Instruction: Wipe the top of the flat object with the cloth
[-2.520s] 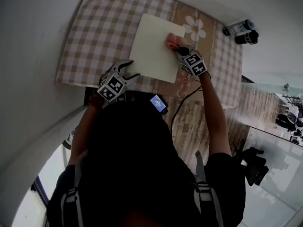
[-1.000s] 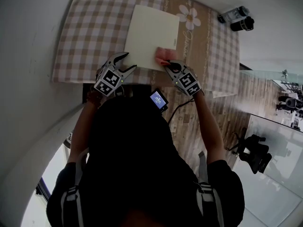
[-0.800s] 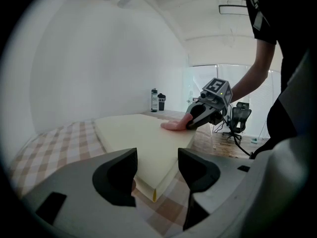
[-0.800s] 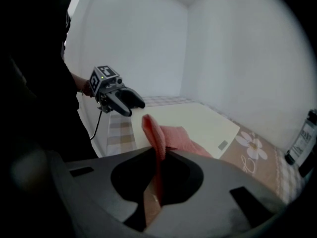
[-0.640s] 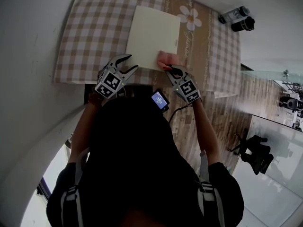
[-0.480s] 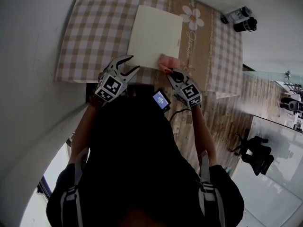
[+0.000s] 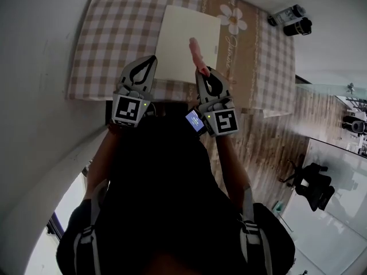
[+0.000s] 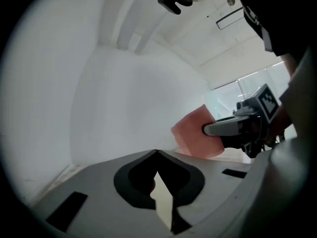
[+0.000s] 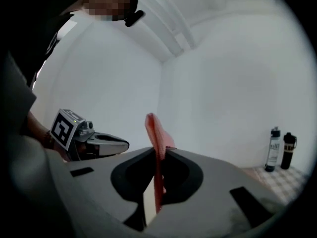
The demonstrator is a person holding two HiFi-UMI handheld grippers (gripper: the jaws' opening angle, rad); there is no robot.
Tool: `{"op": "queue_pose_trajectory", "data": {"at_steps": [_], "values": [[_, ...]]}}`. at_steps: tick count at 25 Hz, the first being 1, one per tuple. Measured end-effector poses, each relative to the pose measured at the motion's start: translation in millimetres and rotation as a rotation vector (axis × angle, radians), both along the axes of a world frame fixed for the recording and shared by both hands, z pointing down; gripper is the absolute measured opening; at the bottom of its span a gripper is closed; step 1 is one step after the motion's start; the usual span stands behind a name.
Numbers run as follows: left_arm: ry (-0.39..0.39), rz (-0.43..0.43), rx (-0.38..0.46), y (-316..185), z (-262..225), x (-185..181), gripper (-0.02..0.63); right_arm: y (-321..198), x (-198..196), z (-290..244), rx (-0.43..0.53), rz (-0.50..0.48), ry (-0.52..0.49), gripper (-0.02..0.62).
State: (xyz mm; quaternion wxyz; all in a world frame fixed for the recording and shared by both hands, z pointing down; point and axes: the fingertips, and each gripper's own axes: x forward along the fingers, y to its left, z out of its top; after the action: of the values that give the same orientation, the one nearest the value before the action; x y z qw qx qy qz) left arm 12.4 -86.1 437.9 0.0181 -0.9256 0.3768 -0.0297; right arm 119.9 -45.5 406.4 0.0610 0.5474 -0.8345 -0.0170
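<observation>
White walls [image 7: 34,67] meet in corner. Table under beige checked tablecloth [image 7: 114,33], daisy print [image 7: 234,17] on plain band. Two bottles [image 7: 289,20] near its far right corner, one dark. Wood-plank floor [image 7: 269,136]. Black chair [image 7: 314,191] lower right. Soft, even light.

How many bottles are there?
2. A clear bottle and a dark bottle are side by side, just past the far right corner of the checked tablecloth, near the wall. The person's body hides part of the room, so more could be out of sight.
</observation>
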Motion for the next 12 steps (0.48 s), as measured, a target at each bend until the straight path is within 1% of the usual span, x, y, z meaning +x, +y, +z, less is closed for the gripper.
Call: {"op": "queue_pose_trajectory", "data": {"at_steps": [2, 4, 9, 12], "values": [[0.020, -0.046, -0.002, -5.0, -10.4, -4.6, 0.000, -1.3, -6.8, -12.1, 0.045, 0.016, 0.029, 0.015], [0.023, -0.054, 0.002, -5.3, -14.5, -5.4, 0.000, -1.5, -12.2, -16.8, 0.065, 0.026, 0.039, 0.015], [0.027, -0.060, 0.002, -0.1, -14.6, -3.4, 0.000, -4.2, -18.5, -14.2, 0.059, 0.060, -0.013, 0.015], [0.025, -0.074, 0.001, 0.9, -12.3, -6.4, 0.000, -8.3, -25.0, -18.4, 0.087, 0.083, -0.012, 0.015]]}}
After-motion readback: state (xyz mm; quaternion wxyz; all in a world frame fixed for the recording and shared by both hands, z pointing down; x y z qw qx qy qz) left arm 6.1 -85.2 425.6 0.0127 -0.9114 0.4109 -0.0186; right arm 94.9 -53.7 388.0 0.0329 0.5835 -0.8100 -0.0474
